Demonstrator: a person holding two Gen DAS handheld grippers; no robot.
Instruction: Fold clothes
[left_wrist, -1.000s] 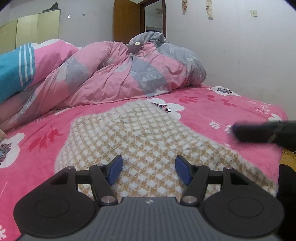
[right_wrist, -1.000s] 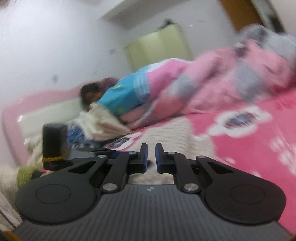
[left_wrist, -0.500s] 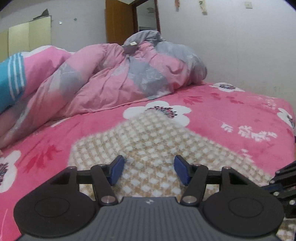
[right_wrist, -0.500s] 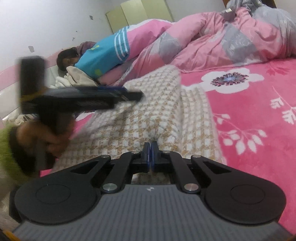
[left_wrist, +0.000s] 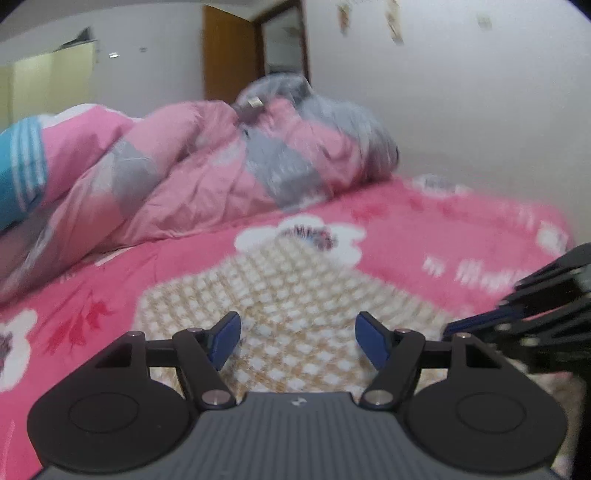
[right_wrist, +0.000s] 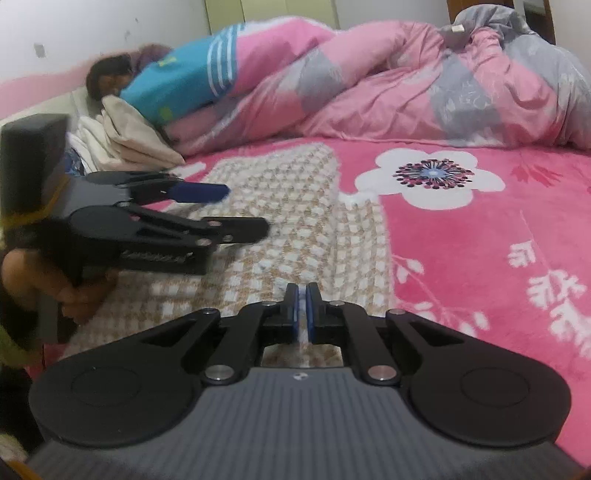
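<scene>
On the pink floral bedspread (right_wrist: 480, 240), near edge: checked beige-and-white knit garment (right_wrist: 295, 221), lying flat. Your right gripper (right_wrist: 302, 314) pinches its near hem, apparently for lifting into a fold; your left gripper (left_wrist: 297, 338) hovers spread wide, empty, ready to grab.

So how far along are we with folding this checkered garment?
Early to midway. Done: the checkered garment lies on the pink bedspread, one fold ridge showing. In hand: the right claw looks shut on its near edge; the left claw hovers open above it. Left: the remaining folds.
</scene>
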